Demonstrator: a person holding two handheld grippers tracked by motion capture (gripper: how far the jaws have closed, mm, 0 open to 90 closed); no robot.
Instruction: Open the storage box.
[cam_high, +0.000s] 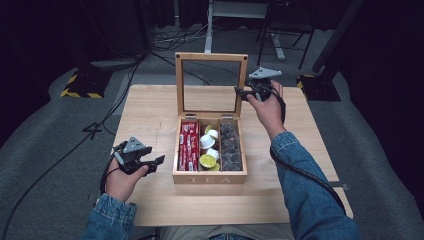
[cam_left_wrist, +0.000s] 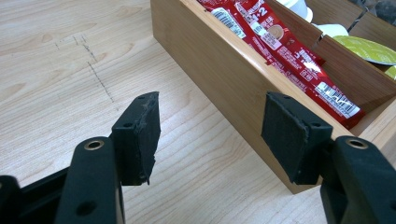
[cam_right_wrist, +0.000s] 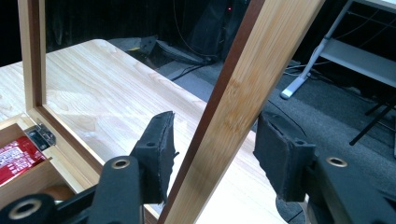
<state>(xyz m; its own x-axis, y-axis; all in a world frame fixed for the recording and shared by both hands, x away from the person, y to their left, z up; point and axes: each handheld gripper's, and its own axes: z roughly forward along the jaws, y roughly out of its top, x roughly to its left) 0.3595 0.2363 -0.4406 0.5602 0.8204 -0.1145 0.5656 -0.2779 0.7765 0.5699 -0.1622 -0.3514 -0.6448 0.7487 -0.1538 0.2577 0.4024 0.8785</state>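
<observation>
High view: a wooden tea box (cam_high: 210, 176) sits near the middle of the pale wooden counter (cam_high: 150, 107), its glass-paned lid (cam_high: 211, 83) standing upright at the box's 12 o'clock edge. Inside, red packets (cam_high: 189, 146) fill the 9 o'clock compartment, white and green capsules (cam_high: 209, 148) the middle one, and dark pieces (cam_high: 230, 147) the 3 o'clock one.

The right hand-held gripper (cam_high: 243, 93) is up at the lid's 3 o'clock upright. In the right gripper view that frame bar (cam_right_wrist: 236, 105) runs slantwise between the two pads (cam_right_wrist: 159, 151); a sliver of gap shows on each side, so the jaws stand open around the bar without pressing it.

The left hand-held gripper (cam_high: 152, 162) is low at 9 o'clock of the box, near its front corner. In the left gripper view its jaws are apart with nothing between them but bare counter, the box's side wall (cam_left_wrist: 219, 79) just beside the right-hand pad (cam_left_wrist: 285, 133).
</observation>
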